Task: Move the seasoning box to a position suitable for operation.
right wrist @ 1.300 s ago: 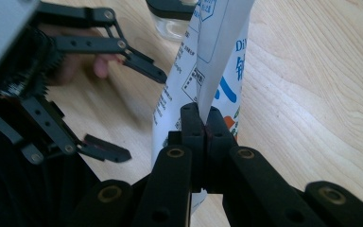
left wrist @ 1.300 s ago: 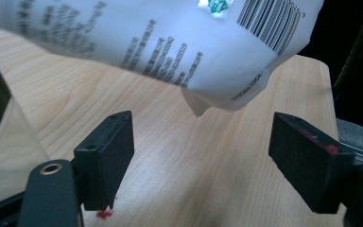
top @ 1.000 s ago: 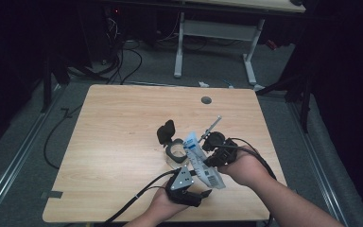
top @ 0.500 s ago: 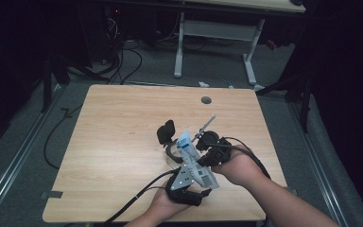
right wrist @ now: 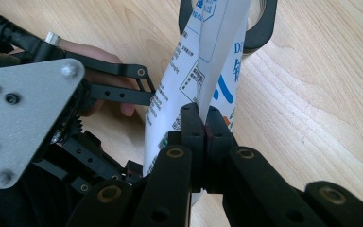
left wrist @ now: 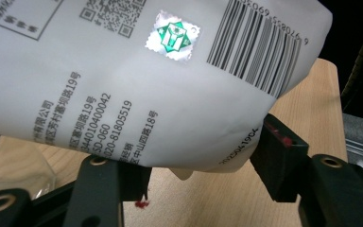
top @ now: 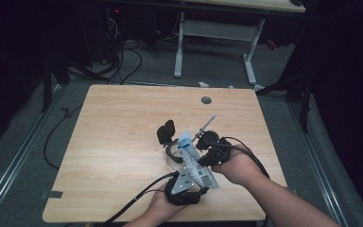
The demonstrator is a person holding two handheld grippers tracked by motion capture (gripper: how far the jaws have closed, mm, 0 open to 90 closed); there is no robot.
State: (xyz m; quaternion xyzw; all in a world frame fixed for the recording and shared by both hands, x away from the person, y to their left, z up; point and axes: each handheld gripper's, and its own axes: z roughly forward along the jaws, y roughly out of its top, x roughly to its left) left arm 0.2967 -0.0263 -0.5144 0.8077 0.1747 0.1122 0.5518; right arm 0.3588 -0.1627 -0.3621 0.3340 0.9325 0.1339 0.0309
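Above the tabletop [top: 123, 142], toward its 5 o'clock corner, the right tongs [right wrist: 203, 127] pinch a white printed pouch [top: 194, 161] shut-jawed. The left tongs [left wrist: 203, 175], reaching up from 6 o'clock, have just been closing, the pouch's lower end between their jaws without a visible press.

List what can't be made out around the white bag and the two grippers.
- Bag contents: opaque in every view.
- Left gripper, left gripper view: the bag overlaps its jaws, so contact is unclear.
- Glass container, high view: half hidden behind the bag.
- Bag print, high view: too small.
- Right gripper clamps the bag.
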